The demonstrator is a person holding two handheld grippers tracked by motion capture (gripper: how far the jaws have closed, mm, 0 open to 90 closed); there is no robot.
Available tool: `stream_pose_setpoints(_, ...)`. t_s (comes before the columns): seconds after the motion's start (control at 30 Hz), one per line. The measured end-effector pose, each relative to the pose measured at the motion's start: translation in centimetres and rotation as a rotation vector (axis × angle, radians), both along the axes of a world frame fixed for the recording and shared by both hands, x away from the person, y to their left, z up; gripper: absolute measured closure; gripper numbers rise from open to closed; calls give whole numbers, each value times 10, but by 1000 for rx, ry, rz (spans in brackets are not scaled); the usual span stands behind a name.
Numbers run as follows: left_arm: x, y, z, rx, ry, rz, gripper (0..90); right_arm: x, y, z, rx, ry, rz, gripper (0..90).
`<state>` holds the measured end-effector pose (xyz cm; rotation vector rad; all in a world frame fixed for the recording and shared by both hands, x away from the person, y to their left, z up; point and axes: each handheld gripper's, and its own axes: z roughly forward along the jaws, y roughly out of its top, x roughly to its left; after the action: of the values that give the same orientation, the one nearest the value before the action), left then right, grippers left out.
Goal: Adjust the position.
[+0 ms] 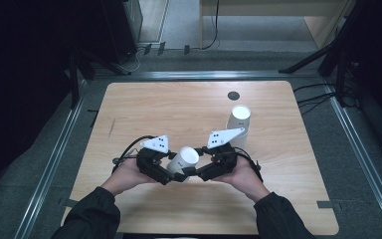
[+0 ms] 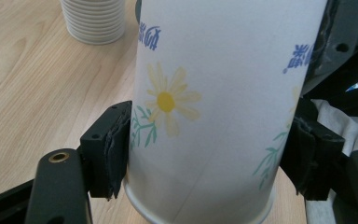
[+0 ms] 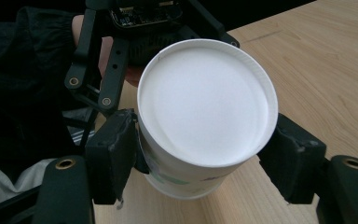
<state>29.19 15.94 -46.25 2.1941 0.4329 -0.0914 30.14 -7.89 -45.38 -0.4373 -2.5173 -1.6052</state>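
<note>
Both tongs are clamped on one paper cup [image 1: 184, 159], which hangs between them just above the bench [image 1: 144, 109]: the left tongs [image 2: 209, 158] pinch its wall with both pads pressed into the paper near the narrow end, and the right tongs [image 3: 200, 158] squeeze it from either side just under the flat closed bottom that faces that camera. The job in hand looks like pulling a single cup loose from one nested inside it, so the sound way is to keep each grip light enough not to crush the thin wall, hold one pair steady and draw the other straight along the cup's axis, with a small twist if the cups stick. The cup is white, tapered, printed with a yellow-centred daisy, green stems and small blue writing, with a rolled rim. Beyond the right tongs, well apart, a stack of cups [image 1: 238, 124] stands upside down on the bench.
</note>
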Motion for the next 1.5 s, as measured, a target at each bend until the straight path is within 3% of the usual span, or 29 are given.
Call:
stream_pose_setpoints(0.53, 6, 11, 6, 2, -6, 20, 262, -2, -18, 5, -23, -20, -48, 271)
stream_pose_setpoints(0.7, 9, 12, 9, 15, 1, 15, 261, -7, -25, 5, -67, -42, -63, 272)
stream_pose_setpoints(0.93, 14, 9, 13, 78, 7, -5, 262, -16, -32, -1, -105, -54, -84, 288)
stream_pose_setpoints(1.23, 24, 6, 29, 162, -23, -57, 262, -14, -32, -5, -127, -54, -94, 295)
stream_pose_setpoints(1.4, 30, 3, 37, 251, -51, -68, 262, -11, -31, -7, -130, -55, -96, 296)
stream_pose_setpoints(1.5, 29, 1, 37, 273, -64, -73, 262, -9, -31, -8, -129, -58, -97, 297)
